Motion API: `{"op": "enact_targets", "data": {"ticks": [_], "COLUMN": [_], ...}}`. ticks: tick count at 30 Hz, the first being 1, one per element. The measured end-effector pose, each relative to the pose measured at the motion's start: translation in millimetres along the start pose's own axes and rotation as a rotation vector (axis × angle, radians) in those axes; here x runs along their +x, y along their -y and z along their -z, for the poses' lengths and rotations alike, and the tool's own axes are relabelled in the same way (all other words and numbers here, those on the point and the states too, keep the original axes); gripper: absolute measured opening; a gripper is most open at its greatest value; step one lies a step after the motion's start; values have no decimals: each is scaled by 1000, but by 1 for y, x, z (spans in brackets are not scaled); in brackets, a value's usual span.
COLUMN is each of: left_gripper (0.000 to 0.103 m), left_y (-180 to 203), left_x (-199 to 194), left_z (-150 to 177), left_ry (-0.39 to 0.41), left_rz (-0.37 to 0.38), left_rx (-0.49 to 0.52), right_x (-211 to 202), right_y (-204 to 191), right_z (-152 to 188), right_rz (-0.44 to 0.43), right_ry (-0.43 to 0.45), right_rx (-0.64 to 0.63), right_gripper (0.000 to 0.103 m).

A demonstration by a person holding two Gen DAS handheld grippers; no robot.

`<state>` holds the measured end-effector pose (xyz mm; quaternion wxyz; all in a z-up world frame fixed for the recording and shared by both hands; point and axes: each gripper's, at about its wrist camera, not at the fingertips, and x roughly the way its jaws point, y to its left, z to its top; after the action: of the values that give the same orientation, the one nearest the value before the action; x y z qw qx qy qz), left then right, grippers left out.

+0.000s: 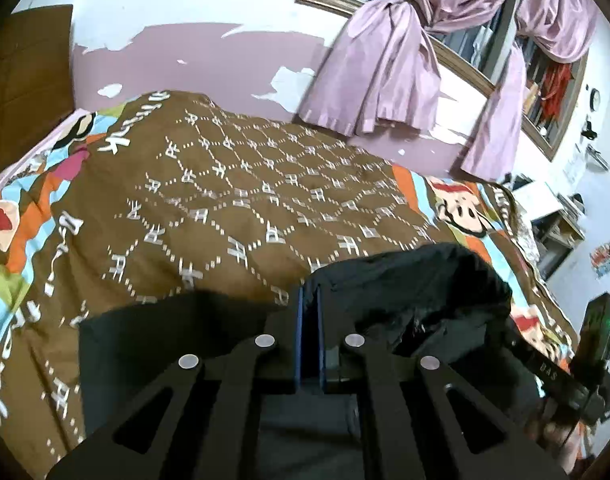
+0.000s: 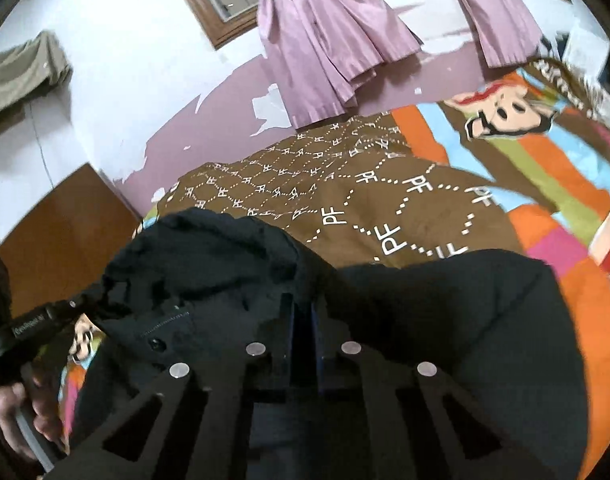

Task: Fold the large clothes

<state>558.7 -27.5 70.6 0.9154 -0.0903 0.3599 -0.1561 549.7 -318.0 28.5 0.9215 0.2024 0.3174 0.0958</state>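
Bedroom, one bed against a wall of peeling mauve paint; we list contents from left to right.

Far left: a brown wooden panel, perhaps a door or headboard. Next, the bedspread, brown with a dotted lattice and cartoon borders in orange, blue and green, lying fairly flat.

Centre, near edge of the bed: the black garment, a heavy jacket with a buttoned placket showing in the right wrist view. It lies bunched and humped on the bedspread, not spread out.

Left gripper: fingers together, clamped on a fold of the black garment at its near edge. Right gripper: fingers likewise closed, pinching dark cloth of the same garment. The two hold it side by side, each visible at the margin of the other's view.

Right: knotted pink curtains under a wooden window frame, then shelves and clutter at the far right.

Progress, as we judge it: early. We see no clean fold or squared edge; the garment looks gathered for lifting or laying flat. Spreading, folding the sleeves in and doubling the body all remain.

Obstructions: none on the bedspread ahead of the garment. Its own bulk and slack cloth are the likely hindrance.
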Motion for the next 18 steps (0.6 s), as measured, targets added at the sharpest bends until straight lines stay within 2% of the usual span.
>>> {"op": "enact_targets", "data": {"ticks": [3,5,9,11,18], "left_gripper": [3,3,3,3,3], "left_y": [8,9,4,5,4], "left_x": [-16,-19,-3,4,14], "left_z": [14,30,69,85,102], "left_ry": [-42,-99,-219,-245,-235], "left_rz": [-6,-11,-40,-44,-51], "left_rx": [76,110,142,154,203], "right_x": [-18,-28,-33,-29,-20], "right_y": [-12,-18,-13,-8,5], "right_z": [5,14,37,48,61], "right_rz": [18,33,49,52,41], "right_ry": [-10,-25,-64,-85,-103], "right_rx": [-66,-117,-141,-136,-101], "right_gripper": [6,6,5,5,6]}}
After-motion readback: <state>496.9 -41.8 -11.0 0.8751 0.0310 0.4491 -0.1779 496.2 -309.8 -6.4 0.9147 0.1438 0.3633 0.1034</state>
